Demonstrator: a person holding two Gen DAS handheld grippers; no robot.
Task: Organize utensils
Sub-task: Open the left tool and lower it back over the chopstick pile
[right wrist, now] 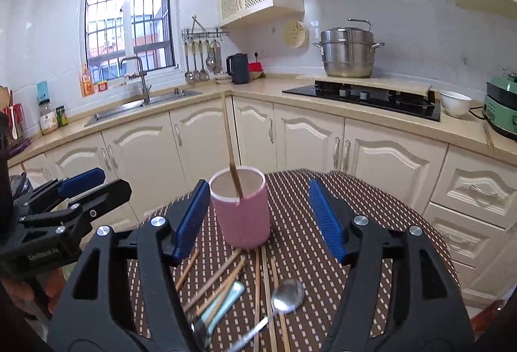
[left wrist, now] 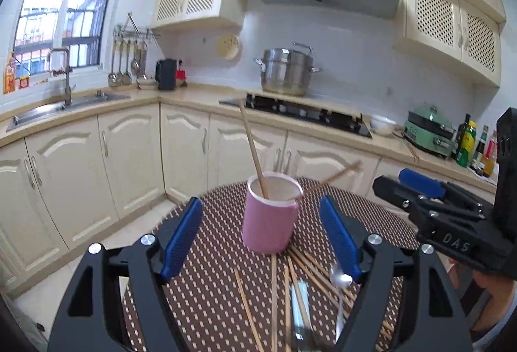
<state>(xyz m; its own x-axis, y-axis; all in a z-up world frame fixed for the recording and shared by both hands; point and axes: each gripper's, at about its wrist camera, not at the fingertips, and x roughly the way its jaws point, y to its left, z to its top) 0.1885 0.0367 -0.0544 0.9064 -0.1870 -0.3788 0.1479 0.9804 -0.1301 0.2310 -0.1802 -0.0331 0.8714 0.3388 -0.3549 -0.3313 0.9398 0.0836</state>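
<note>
— Cream kitchen cabinets (right wrist: 200, 138) ring the round table (right wrist: 371, 222) with its brown dotted cloth. What do your tools show?

— My left gripper (left wrist: 260, 239) has its blue pads apart, nothing between them; the pink cup (left wrist: 269, 216) stands just ahead, untouched. My right gripper (right wrist: 258, 219) is spread wide too, holding nothing, with the same cup in front of its gap.

— Anything in the cup?

— One chopstick (left wrist: 252, 145) stands in it, leaning left. In the left view a second, blurred stick (left wrist: 326, 180) slants over the rim to the right; I can't tell whether it has settled.

— And the rest?

— Loose chopsticks (right wrist: 223, 277) lie scattered on the cloth near the cup's base, with a metal spoon (right wrist: 287, 295) and a pale blue-handled utensil (right wrist: 226, 300) among them.
</note>
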